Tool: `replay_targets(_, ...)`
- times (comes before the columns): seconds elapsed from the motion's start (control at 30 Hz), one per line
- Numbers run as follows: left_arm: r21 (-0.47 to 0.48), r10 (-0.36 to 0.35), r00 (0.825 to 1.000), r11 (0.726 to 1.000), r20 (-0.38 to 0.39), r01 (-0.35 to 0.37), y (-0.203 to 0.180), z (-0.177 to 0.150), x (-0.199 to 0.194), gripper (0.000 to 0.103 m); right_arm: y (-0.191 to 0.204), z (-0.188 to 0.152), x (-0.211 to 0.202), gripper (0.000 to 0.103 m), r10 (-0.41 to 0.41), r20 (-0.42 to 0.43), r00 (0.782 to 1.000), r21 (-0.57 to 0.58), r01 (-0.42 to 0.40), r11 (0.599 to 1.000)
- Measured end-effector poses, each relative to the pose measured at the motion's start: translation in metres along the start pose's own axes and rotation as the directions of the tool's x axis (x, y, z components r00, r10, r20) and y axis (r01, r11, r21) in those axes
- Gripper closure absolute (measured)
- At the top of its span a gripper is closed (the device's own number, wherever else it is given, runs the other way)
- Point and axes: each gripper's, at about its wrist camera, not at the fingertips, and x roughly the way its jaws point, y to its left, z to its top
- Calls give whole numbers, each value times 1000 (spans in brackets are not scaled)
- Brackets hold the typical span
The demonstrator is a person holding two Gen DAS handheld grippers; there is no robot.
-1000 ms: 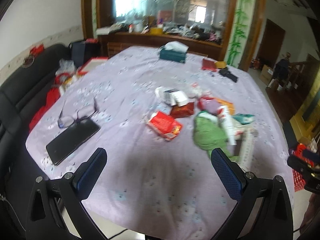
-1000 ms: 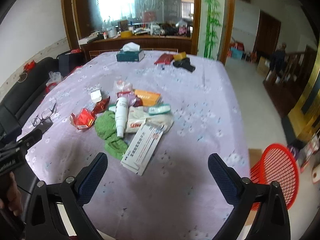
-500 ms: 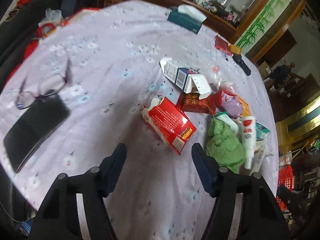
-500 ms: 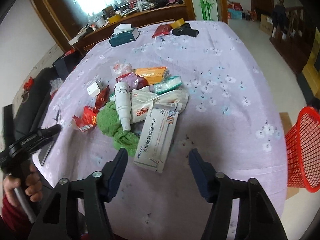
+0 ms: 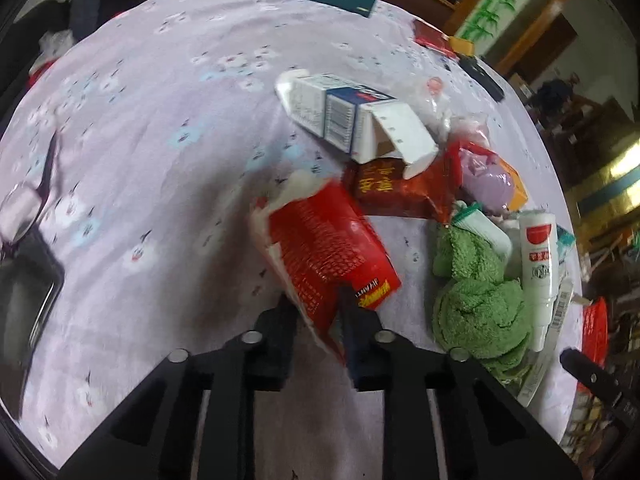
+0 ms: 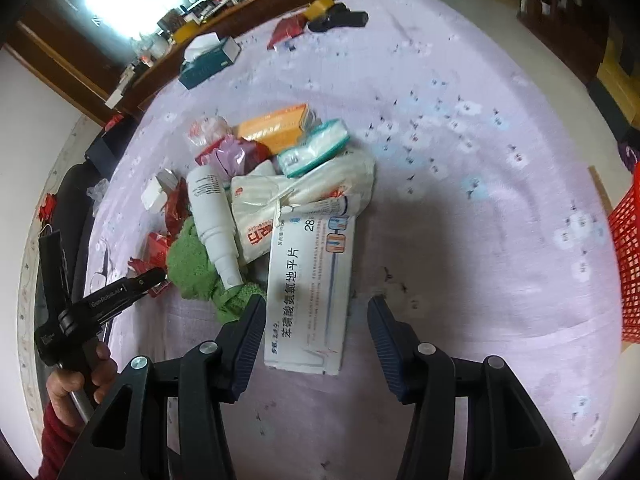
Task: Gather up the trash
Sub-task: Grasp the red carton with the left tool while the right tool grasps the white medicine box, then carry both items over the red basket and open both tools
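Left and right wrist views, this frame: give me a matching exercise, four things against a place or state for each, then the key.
Things:
1. red packet
2. long white medicine box
3. white spray bottle
4. red basket

Places or states:
A. lying partly on the green cloth
B. pinched in the left hand-held gripper
C. off the table's edge
D. flat between the open fingers of the right hand-held gripper

Pairs: 1-B, 2-D, 3-A, 4-C
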Motion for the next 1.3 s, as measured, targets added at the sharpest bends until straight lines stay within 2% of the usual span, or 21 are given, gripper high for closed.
replay_targets(0.17,81,7,998,997,69,-13,-7,-3,-13,97,6,5,18,45,-23,-14,1000,-2,23,1000)
replay_targets(0.23,107,-2,996,994,87,-8,-6,-8,-22,98,6,6,24,44,-40,-20,999,-1,40,999)
replay_targets(0.43,131,-34,994,991,106,20,-4,-21,-39,99,1,7,36,47,-20,-36,999,30,21,999)
replay_targets(0.73,173,-58,987,984,152,31,-20,-32,-62,99,8,-8,-2,47,-66,66,996,-16,67,998)
replay_targets(1.03,308,-134,973,949,186,71,-84,-49,-91,99,-13,-21,-58,47,-68,164,984,2,68,998)
replay_targets(1.23,421,-218,964,897,153,136,-155,-66,-101,99,-56,-31,-101,47,-90,220,971,83,73,994)
replay_targets(1.3,465,-247,960,871,131,161,-184,-74,-102,99,-81,-34,-121,47,-106,246,963,133,75,988)
